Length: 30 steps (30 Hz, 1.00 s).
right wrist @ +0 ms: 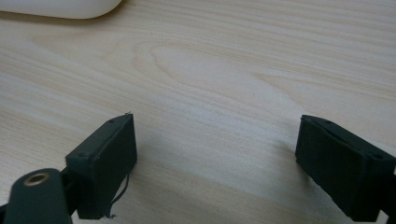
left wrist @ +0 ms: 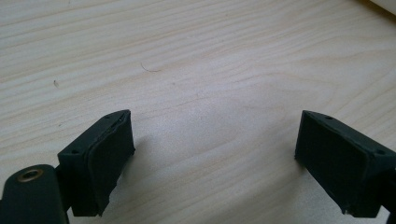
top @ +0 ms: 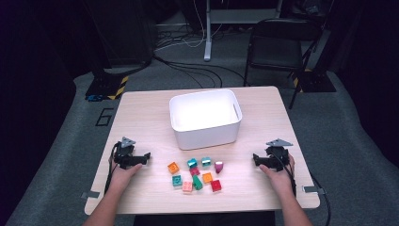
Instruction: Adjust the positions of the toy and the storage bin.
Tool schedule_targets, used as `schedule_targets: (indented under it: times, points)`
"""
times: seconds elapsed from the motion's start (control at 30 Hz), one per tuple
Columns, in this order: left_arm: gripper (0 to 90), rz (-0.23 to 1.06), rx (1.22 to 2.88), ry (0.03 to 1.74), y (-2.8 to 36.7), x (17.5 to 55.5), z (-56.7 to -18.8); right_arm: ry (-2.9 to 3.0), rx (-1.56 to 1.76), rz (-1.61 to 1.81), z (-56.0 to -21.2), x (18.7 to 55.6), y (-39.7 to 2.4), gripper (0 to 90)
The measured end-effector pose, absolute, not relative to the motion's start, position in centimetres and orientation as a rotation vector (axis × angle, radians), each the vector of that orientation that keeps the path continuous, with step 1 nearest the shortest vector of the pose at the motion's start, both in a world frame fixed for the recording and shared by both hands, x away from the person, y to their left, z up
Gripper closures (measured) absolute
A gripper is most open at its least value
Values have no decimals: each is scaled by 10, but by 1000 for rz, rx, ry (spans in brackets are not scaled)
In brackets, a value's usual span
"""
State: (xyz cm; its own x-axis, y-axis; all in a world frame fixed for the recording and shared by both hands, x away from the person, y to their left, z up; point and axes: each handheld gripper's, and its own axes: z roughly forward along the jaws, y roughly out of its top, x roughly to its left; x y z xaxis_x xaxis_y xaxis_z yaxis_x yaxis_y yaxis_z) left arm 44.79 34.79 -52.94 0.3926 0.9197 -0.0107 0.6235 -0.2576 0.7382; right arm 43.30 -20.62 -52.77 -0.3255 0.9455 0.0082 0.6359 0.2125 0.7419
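Small, studded plastic toy bricks [top: 196, 173] in mixed colours cluster on the pale wood-grain table [top: 141, 113], just before a smooth white rounded-corner bin [top: 205, 117]. Left gripper [top: 141, 158] and right gripper [top: 256, 159] flank them, matte black fingers [left wrist: 105, 158] spread wide, empty.

Light wood table [top: 141, 113] on grey carpet [top: 348, 132]. Black folding chair [top: 277, 44] beyond the far right corner. White stand leg [top: 207, 33] behind, with cables [top: 188, 66] trailing across the floor. Black base plates with yellow-black hazard tape [top: 107, 87] at left and right rear.
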Motion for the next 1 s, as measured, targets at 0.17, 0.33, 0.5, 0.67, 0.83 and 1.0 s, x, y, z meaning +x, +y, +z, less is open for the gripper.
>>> schedule_targets:
  times: [0.17, 0.33, 0.5, 0.67, 0.83, 1.0]
  points:
    - [113, 572, 1983, 1318, 348, 448, -530, 2045, 1459, 916, -528, 433, -206, 136]
    - [114, 575, 1979, 1322, 347, 448, -530, 2045, 1458, 916, -528, 433, -206, 135]
    - [122, 571, 1983, 1324, 348, 448, -529, 2046, 1457, 916, -528, 433, -206, 135]
    - [138, 576, 1967, 1327, 348, 448, -530, 2045, 1456, 916, -528, 433, -206, 135]
    - [142, 580, 1964, 1329, 348, 448, -530, 2045, 1457, 915, -528, 433, -206, 135]
    - [167, 586, 1959, 1339, 348, 448, -529, 2041, 1462, 916, -527, 433, -206, 145]
